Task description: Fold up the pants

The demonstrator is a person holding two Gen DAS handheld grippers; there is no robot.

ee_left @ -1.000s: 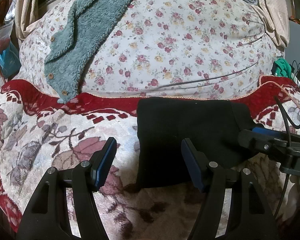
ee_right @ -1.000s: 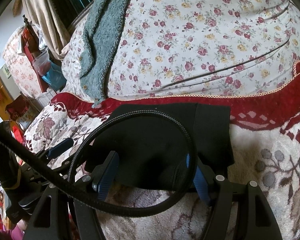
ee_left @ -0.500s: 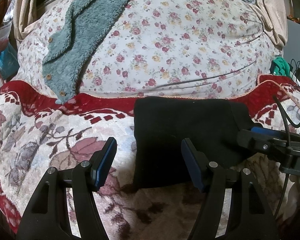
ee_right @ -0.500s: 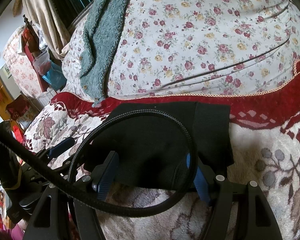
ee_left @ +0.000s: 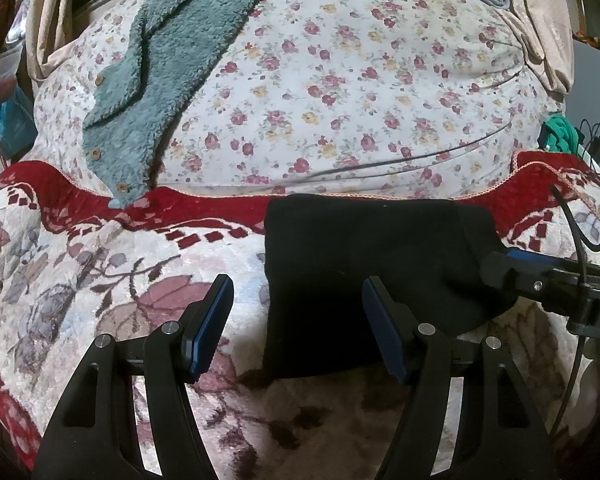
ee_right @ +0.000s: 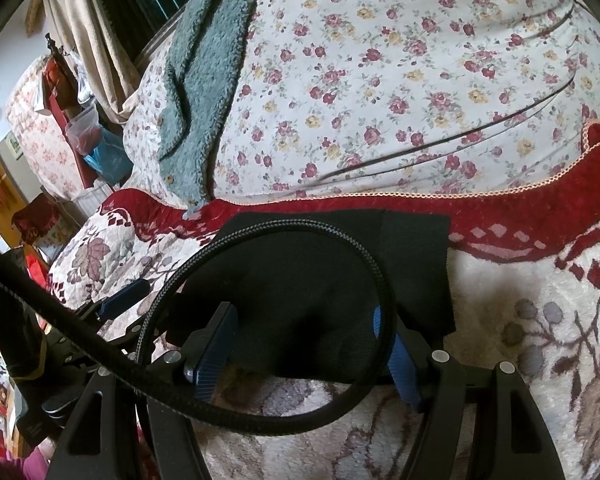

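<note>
Two grippers: both are held at the near edge of the pants, which serve as the landmark below
Floral quilt (ee_left: 340, 92): heaped beyond the far edge of the pants, rising well above them
Bed blanket (ee_left: 100, 280): plush, red-bordered, leaf-patterned; the pants are lain flat upon it, with the far edge just short of the red border
Teal fleece garment (ee_left: 160, 64): draped on the quilt, beyond and to the left of the pants, well apart from them
Pants (ee_left: 360, 264): black, already folded into a compact, roughly square bundle; a narrower layer is seen along the right side in the right wrist view (ee_right: 320, 280); the long axis cannot be told, so nearly square is the bundle
Left gripper (ee_left: 296, 320): released, jaws spread wide; the left edge of the pants is seen between its fingers, the right finger over the cloth, the left finger over bare blanket
Right gripper (ee_right: 300, 344): released, nothing pinched; the near edge of the pants lies just ahead, between its fingers, so this one is judged the nearer to a grasp
Cable (ee_right: 260, 320): a braided loop is hung across the right wrist view in front of the pants; a snag on it is judged the main hindrance
Step in hand: judged near the end, with perhaps one more fold or a final smoothing left
</note>
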